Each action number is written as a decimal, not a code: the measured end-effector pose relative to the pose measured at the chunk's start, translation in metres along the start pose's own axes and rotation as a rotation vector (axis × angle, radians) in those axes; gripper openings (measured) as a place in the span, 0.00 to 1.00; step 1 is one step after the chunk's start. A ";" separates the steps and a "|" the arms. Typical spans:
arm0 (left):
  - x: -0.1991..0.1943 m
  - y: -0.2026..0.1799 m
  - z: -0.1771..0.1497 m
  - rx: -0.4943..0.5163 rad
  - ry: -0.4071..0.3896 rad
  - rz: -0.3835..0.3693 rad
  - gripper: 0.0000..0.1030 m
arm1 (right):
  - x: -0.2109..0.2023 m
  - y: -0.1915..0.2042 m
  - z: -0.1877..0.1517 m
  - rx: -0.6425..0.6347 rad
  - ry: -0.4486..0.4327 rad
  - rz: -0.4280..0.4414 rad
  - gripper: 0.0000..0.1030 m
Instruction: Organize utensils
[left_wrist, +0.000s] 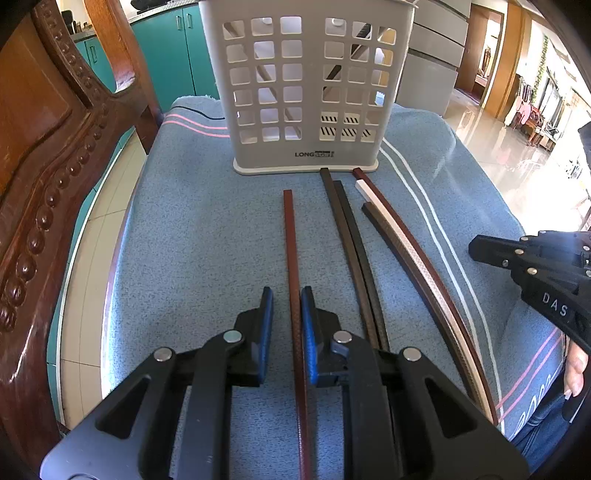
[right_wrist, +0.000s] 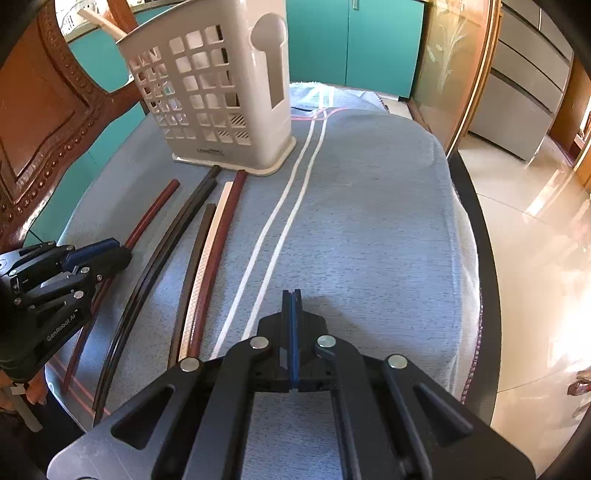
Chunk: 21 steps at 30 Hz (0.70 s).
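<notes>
Six chopsticks lie on the blue cloth (left_wrist: 184, 229) in front of the caddy (left_wrist: 306, 85), ends pointing toward it. One red chopstick (left_wrist: 291, 251) lies alone, left of the rest, and my left gripper (left_wrist: 287, 299) has its blue pads narrowed around it; I judge them gripping, though contact on the left pad is hard to confirm. Two dark chopsticks (left_wrist: 351, 236) lie side by side to its right, then a brown, a white and a red one bunched together. My right gripper (right_wrist: 291, 299) hangs over bare cloth right of the bunch, jaws fully together, holding nothing. Something dark shows through the caddy's holes, maybe sticks already inside. Six are left to go.
</notes>
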<state>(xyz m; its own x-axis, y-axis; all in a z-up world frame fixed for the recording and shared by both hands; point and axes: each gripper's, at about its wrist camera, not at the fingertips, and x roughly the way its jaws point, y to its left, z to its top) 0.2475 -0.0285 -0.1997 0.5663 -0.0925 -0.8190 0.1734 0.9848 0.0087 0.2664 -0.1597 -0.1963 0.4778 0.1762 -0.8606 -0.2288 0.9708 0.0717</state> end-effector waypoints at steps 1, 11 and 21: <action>0.000 0.001 0.000 0.000 0.000 0.004 0.18 | 0.000 0.000 0.000 0.002 0.000 -0.002 0.01; 0.000 0.004 0.000 -0.016 0.001 0.011 0.25 | 0.001 0.007 -0.001 -0.017 -0.025 -0.032 0.19; 0.000 0.003 -0.001 -0.016 0.001 0.014 0.27 | 0.003 0.023 -0.002 -0.073 -0.046 -0.056 0.20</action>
<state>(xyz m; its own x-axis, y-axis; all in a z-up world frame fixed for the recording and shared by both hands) 0.2477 -0.0251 -0.2001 0.5675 -0.0782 -0.8196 0.1524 0.9883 0.0112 0.2606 -0.1370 -0.1987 0.5293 0.1310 -0.8383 -0.2613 0.9652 -0.0142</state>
